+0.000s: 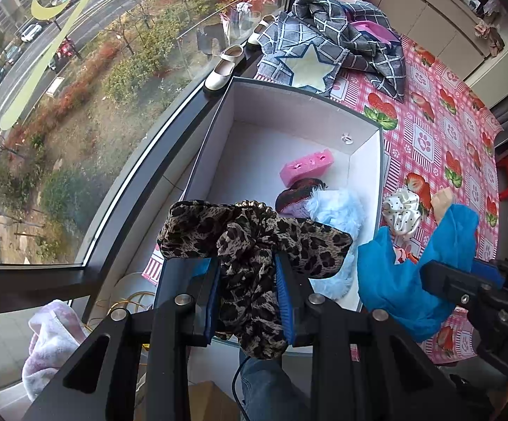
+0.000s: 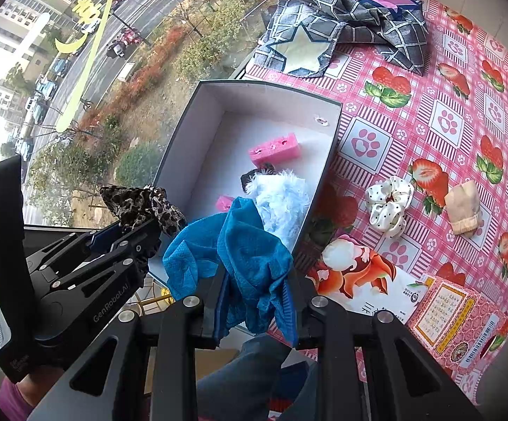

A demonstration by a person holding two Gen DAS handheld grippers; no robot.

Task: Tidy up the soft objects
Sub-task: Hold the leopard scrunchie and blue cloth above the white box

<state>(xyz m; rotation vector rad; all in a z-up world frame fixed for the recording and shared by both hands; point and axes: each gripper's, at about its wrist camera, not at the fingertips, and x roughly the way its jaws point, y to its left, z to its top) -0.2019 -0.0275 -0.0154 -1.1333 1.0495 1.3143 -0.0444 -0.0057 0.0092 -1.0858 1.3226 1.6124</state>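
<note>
Two grippers are seen clamped on fabric above a box by a window. The left gripper (image 1: 246, 273) is closed on a leopard-print cloth (image 1: 254, 242), which is pinched between its blue-padded fingers (image 1: 283, 291) and bunched over the near end of the grey-walled white box (image 1: 324, 103). The right gripper (image 2: 255, 294) is closed on a crumpled blue cloth (image 2: 250, 252), held just beside the box's near right corner. Inside the box, a pink sponge (image 1: 306, 168), a pale blue fluffy item (image 1: 338, 210) and a dark fuzzy piece (image 1: 297, 193) are already gathered. On the strawberry-and-paw tablecloth (image 2: 446, 122) to the right, a white dotted scrunchie (image 2: 388, 207) and a beige pouch (image 2: 464, 207) are left lying apart. A grey checked garment with a star patch (image 2: 324, 28) is heaped beyond the box, near the glass. A cream shoe (image 1: 224, 68) is set on the sill.
</note>
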